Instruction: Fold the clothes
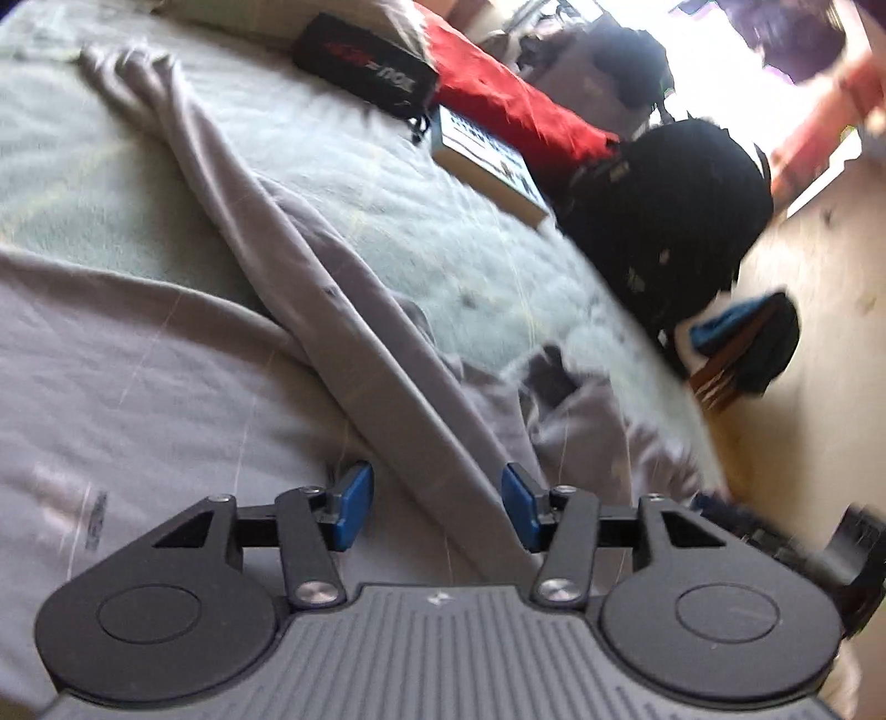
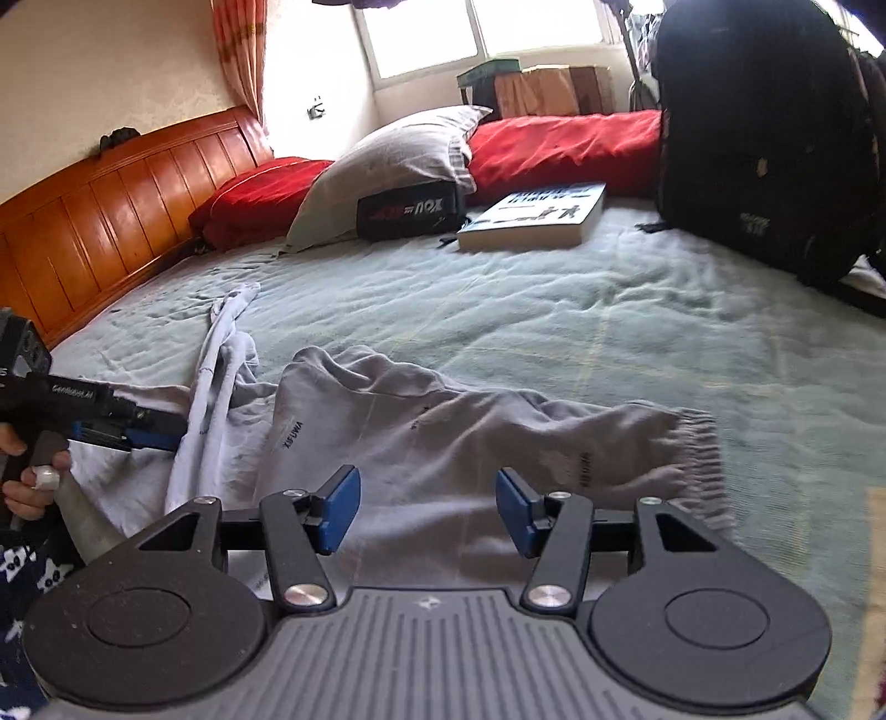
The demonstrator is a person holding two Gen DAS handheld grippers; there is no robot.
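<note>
**Both tools open over grey clothes on the bed**

Sunlight is coming through the window (image 2: 476,33) at the far end of a bedroom, and a pale green blanket (image 2: 554,310) is covering the bed. A grey garment (image 2: 470,437) with a ribbed cuff is lying crumpled on the blanket near its close edge, with a paler grey garment (image 2: 216,354) just beside it on the left. The right tool (image 2: 426,507) is hovering just above the grey garment, its blue pads standing apart and gripping nothing. The left tool (image 1: 437,507) is likewise open, a folded strip of grey cloth (image 1: 387,387) running beneath the gap between its pads, with neither pad pressing on it. A person's hand (image 2: 25,482) is holding the left tool's handle. Farther back, a book (image 2: 531,219), a black pouch (image 2: 410,213), a grey pillow (image 2: 398,160) and red cushions (image 2: 559,144) are lying, with a black backpack (image 2: 758,138) standing at the right.
</note>
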